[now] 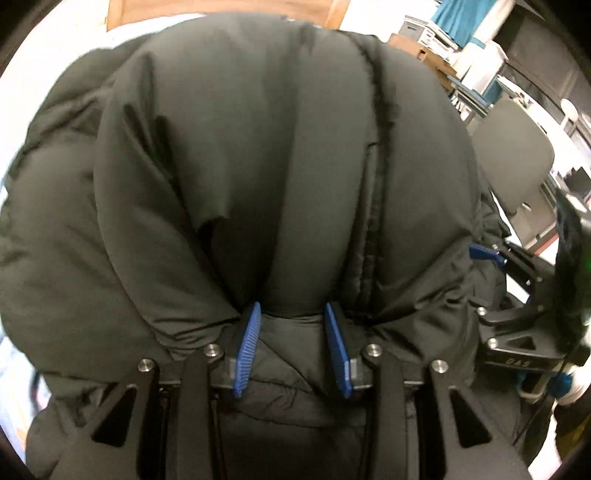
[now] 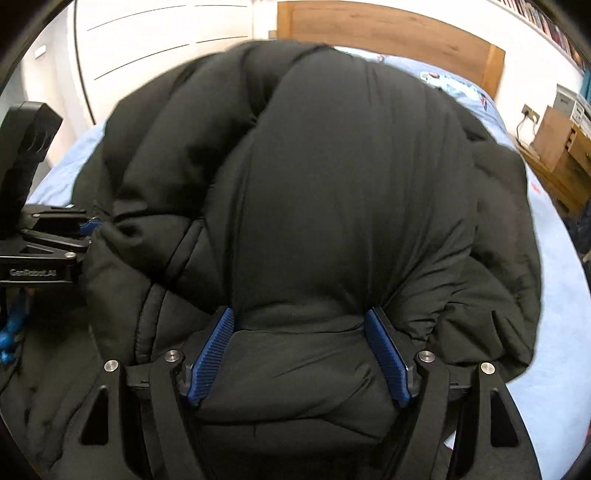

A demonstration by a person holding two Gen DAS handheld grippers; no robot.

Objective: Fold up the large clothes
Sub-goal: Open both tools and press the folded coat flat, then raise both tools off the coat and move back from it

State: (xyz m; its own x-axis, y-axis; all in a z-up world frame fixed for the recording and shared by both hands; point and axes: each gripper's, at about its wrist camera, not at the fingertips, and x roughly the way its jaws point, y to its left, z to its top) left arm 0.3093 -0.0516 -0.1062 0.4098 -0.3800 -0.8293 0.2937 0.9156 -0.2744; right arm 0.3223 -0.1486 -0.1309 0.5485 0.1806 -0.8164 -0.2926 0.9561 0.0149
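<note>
- Bedroom: pale blue bed sheet [image 2: 576,332] w/ wooden headboard [image 2: 388,29] behind.
- Puffy black padded jacket [image 2: 332,184] heaped on bed.
- Left gripper [image 1: 291,314] clamps jacket fold; right gripper [image 2: 301,319] wider, also pinching padding.

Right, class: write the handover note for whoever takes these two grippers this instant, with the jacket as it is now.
Left gripper: shut on a thick bunch of the black puffer jacket.
Right gripper: also clamping a padded fold of the jacket, jaws set wider.
The two grippers sit side by side along the near edge; the jacket bulges over the light blue bed sheet.
Done: both edges gripped, jacket doubled over.
Left: probably lay the fold down flat, release, then fold again. How much lies flat cannot be told.
</note>
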